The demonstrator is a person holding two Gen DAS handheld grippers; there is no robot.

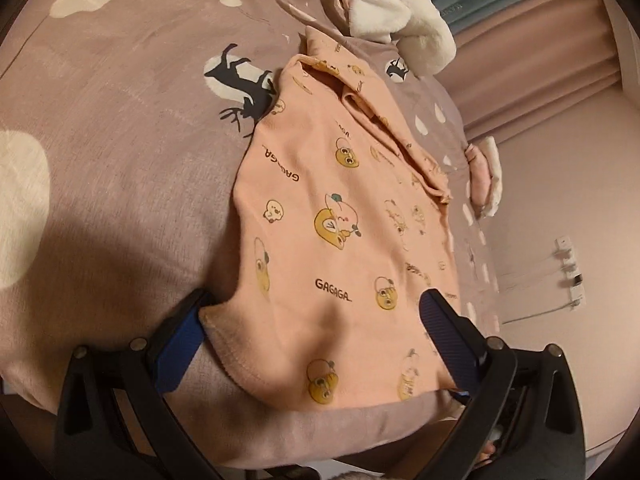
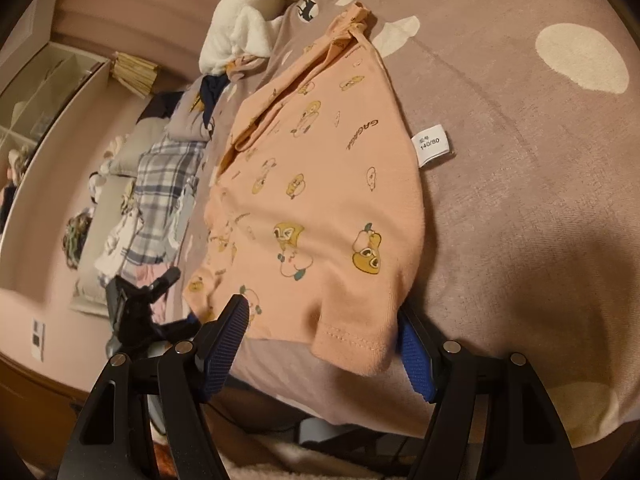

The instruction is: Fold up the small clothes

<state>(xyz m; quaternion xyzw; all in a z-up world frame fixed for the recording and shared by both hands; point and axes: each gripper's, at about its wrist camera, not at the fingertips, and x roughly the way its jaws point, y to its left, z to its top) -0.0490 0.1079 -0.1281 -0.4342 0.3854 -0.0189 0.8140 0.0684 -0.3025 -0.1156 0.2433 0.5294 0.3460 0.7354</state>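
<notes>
A peach child's garment (image 1: 340,200) printed with yellow cartoon faces and "GAGAGA" lies folded lengthwise on the mauve bed cover (image 1: 120,120). My left gripper (image 1: 316,324) is open wide at the garment's near hem. One of its fingers (image 1: 444,320) rests over the cloth and the other is partly hidden beside the edge. The right wrist view shows the same garment (image 2: 320,180) with a white size label (image 2: 430,146) sticking out at its side. My right gripper (image 2: 320,344) stands open around the near stitched hem, and its pads do not press on the cloth.
A white plush item (image 1: 400,12) sits at the far end of the bed. A pile of other clothes, one of them plaid (image 2: 164,200), lies past the garment on the left. The bed's near edge runs just under both grippers. Pink curtains (image 1: 540,60) hang behind.
</notes>
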